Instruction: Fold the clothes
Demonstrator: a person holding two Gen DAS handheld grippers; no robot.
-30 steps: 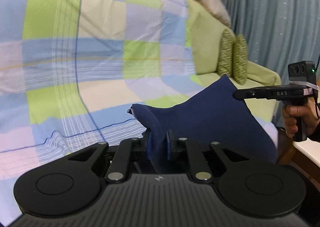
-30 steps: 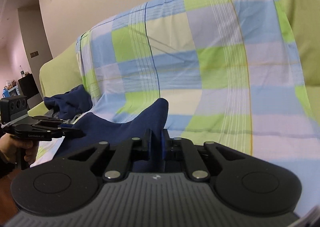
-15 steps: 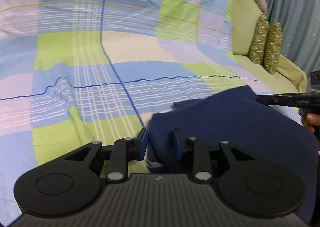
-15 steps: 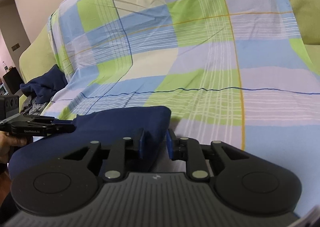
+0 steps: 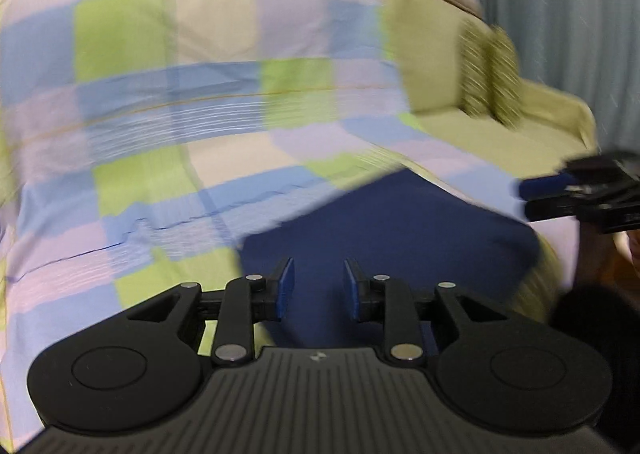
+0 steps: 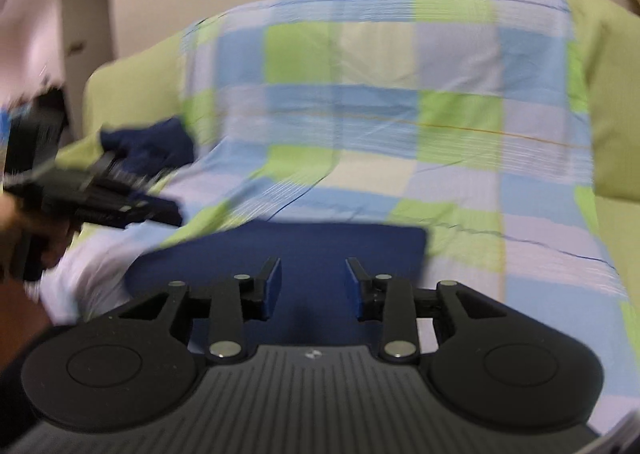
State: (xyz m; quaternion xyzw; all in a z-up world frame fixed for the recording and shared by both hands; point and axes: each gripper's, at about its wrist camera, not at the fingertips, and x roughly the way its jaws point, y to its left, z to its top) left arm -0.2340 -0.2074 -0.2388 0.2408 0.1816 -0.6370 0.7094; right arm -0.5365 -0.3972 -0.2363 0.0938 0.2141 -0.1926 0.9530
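Note:
A navy blue cloth (image 5: 400, 222) lies flat as a folded rectangle on the checked sheet (image 5: 200, 94). My left gripper (image 5: 319, 286) hovers at its near edge with the jaws apart and nothing pressed between the blue pads. In the right wrist view the same cloth (image 6: 300, 246) spreads beyond my right gripper (image 6: 313, 286), whose jaws are opening and grip no fabric. Each gripper shows blurred in the other's view: the right gripper (image 5: 528, 198) at the cloth's right side, the left gripper (image 6: 168, 214) at its left side. Both views are smeared by motion.
The checked sheet (image 6: 400, 114) covers a green sofa (image 5: 500, 142). Two patterned cushions (image 5: 488, 74) stand at the sofa's right end before a blue curtain (image 5: 560, 14). Another dark blue garment (image 6: 152, 142) lies bunched at the sofa's left end.
Both grippers held the cloth's raised corners a second ago, lowered it onto the sheet, then opened and drew back. The cloth now lies flat and free.

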